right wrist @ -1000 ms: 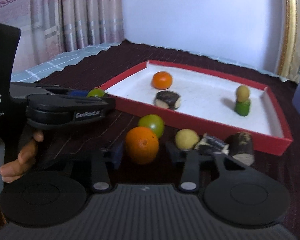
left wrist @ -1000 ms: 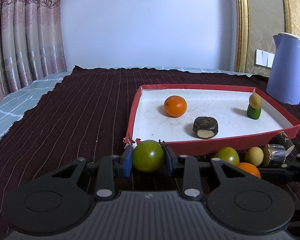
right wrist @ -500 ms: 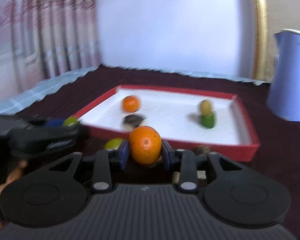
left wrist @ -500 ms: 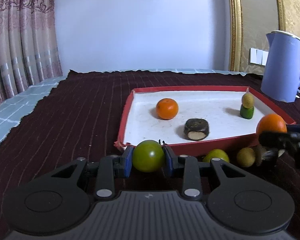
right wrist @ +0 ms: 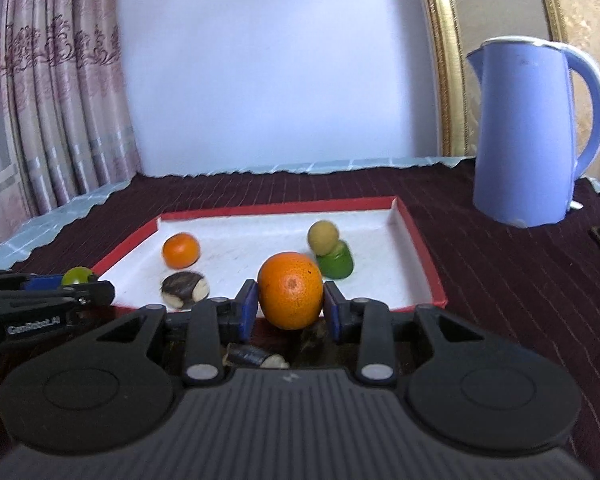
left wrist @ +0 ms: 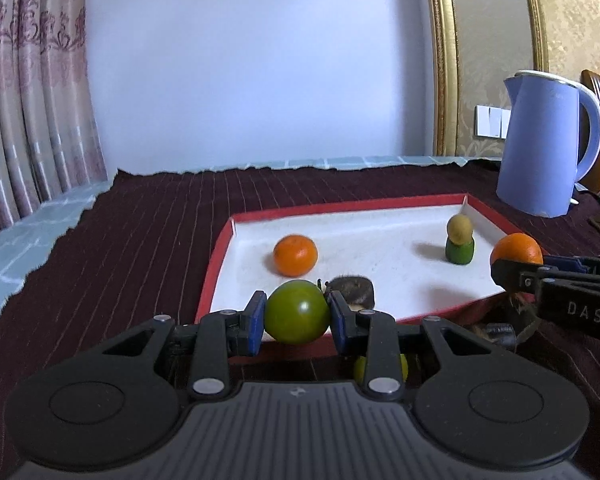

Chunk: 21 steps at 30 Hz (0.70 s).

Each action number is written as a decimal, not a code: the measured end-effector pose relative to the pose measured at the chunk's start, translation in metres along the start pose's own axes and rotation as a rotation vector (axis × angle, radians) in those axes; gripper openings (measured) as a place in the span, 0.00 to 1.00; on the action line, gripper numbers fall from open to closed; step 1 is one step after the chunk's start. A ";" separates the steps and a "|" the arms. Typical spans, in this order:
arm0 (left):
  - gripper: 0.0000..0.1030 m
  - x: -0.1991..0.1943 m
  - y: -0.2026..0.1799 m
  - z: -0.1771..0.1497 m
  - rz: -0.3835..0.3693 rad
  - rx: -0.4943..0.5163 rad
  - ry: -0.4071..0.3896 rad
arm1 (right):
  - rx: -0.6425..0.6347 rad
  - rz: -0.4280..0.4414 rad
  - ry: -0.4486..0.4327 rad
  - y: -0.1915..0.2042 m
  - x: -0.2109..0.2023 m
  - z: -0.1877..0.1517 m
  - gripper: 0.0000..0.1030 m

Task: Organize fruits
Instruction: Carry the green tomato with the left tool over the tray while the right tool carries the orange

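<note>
Dark striped cloth [left wrist: 132, 240], red tray [right wrist: 420, 248] ahead. My left gripper [left wrist: 297, 312] pinches green tomato [left wrist: 297, 312], right gripper [right wrist: 290, 296] pinches orange [right wrist: 290, 296] (both at tray's near edge). Risk: round fruit rolls on release, knocks stacked pair [right wrist: 330, 254].

Floor of the red-walled, white-lined shallow tray [right wrist: 419, 264] lies open at centre and far edge, obstructed by a small orange [right wrist: 181, 250], a dark cut chunk [right wrist: 185, 289] and stacked yellow-on-green fruits [right wrist: 332, 254].

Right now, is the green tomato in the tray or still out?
Out. The left gripper is shut on the green tomato, holding it at the near rim of the red tray, not resting on the white floor inside.
</note>
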<state>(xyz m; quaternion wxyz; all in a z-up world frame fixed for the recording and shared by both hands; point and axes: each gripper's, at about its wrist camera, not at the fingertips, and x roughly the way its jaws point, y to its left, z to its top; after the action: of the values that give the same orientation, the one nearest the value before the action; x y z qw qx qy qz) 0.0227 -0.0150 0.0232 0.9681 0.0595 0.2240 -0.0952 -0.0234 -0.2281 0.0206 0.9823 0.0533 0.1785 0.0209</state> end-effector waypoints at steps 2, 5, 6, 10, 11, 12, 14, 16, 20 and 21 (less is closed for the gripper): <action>0.31 0.000 0.005 0.004 -0.009 -0.016 -0.005 | 0.007 -0.003 -0.001 -0.002 0.001 0.001 0.32; 0.31 0.000 0.014 0.011 -0.041 -0.052 -0.010 | -0.001 -0.004 -0.003 -0.002 0.003 0.003 0.32; 0.31 0.000 0.016 0.013 -0.053 -0.058 -0.013 | -0.008 -0.006 -0.006 -0.001 0.004 0.004 0.32; 0.31 0.006 0.013 0.022 -0.051 -0.054 -0.029 | -0.022 -0.012 -0.025 0.003 0.006 0.009 0.32; 0.31 0.009 0.010 0.024 -0.047 -0.050 -0.030 | -0.026 -0.012 -0.032 0.004 0.007 0.011 0.32; 0.31 0.011 0.007 0.025 -0.047 -0.048 -0.030 | -0.029 -0.012 -0.037 0.004 0.008 0.011 0.32; 0.31 0.017 0.002 0.027 -0.047 -0.043 -0.032 | -0.037 -0.014 -0.044 0.005 0.010 0.012 0.32; 0.31 0.024 -0.006 0.029 -0.033 -0.028 -0.039 | -0.045 -0.021 -0.055 0.006 0.011 0.011 0.32; 0.31 0.033 -0.017 0.031 0.000 0.005 -0.056 | -0.027 -0.017 -0.055 0.003 0.014 0.007 0.32; 0.31 0.035 -0.018 0.032 0.005 0.009 -0.059 | -0.021 -0.017 -0.053 0.001 0.015 0.007 0.32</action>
<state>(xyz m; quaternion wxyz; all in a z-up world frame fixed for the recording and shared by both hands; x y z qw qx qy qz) 0.0632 -0.0429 0.0346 0.9743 0.0614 0.1946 -0.0956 -0.0068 -0.2267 0.0215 0.9873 0.0418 0.1527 0.0128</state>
